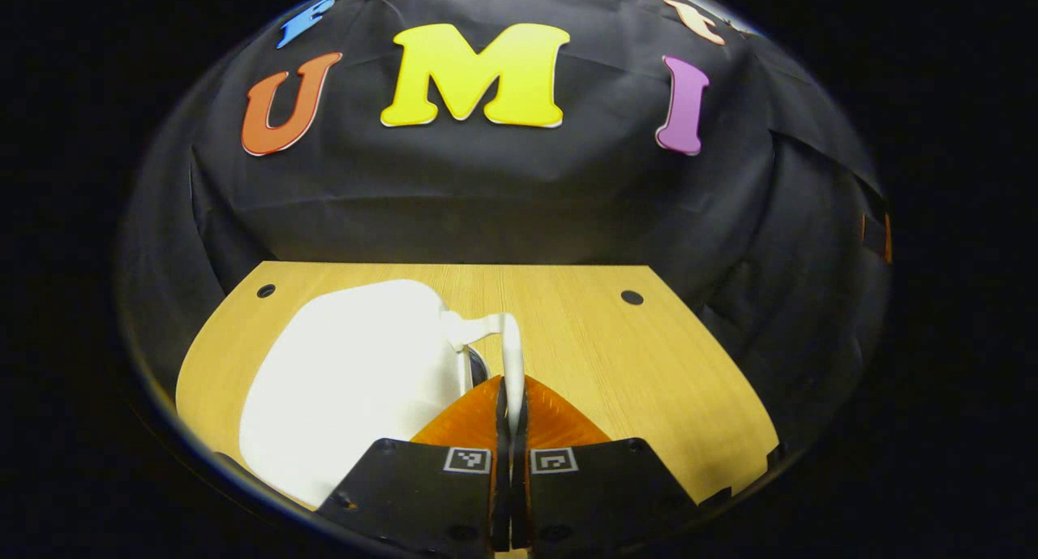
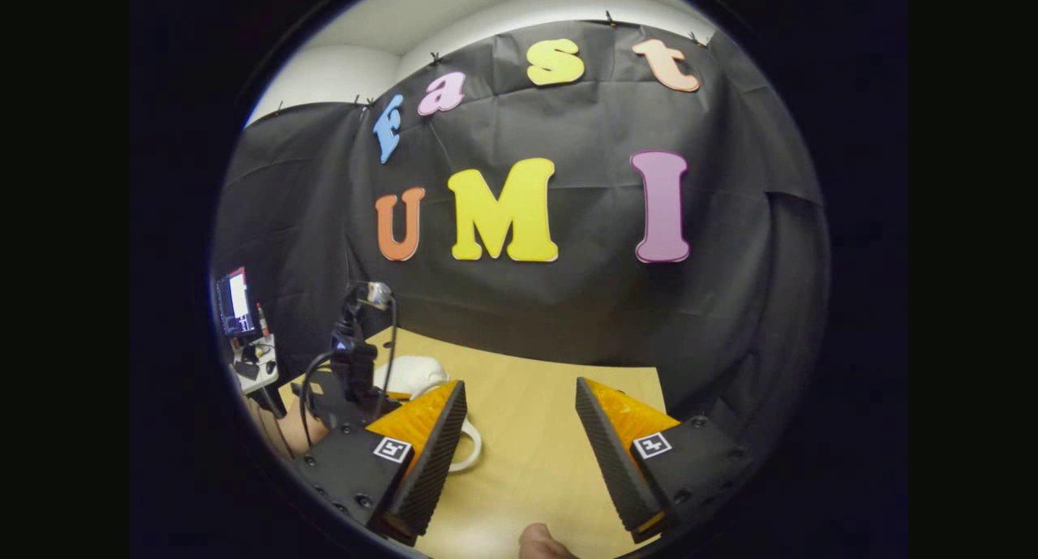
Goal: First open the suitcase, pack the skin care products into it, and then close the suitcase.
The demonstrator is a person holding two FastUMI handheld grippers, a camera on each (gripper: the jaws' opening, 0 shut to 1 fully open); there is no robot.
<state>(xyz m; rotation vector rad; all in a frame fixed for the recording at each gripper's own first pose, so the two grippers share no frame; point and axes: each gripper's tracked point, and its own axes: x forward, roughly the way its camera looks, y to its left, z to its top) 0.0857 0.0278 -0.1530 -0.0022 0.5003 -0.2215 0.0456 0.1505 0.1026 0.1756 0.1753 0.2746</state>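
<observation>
Left gripper view: the left gripper (image 1: 511,413) is clenching on the thin white handle (image 1: 512,364) of the white suitcase (image 1: 349,380), both fingers pressing it. The suitcase is lying closed on the wooden counter (image 1: 649,364), just ahead and to the left of the fingertips.

Right gripper view: the right gripper (image 2: 523,429) is hovering released over the counter, jaws wide apart. The left gripper is showing beyond its left finger, a cable trailing from it, with the suitcase partly hidden behind.

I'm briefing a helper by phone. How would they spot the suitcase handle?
Start at the wooden table. On its left part lies the white suitcase. Its handle is the thin white loop off the case's right side, pinched by the left tongs.
</observation>
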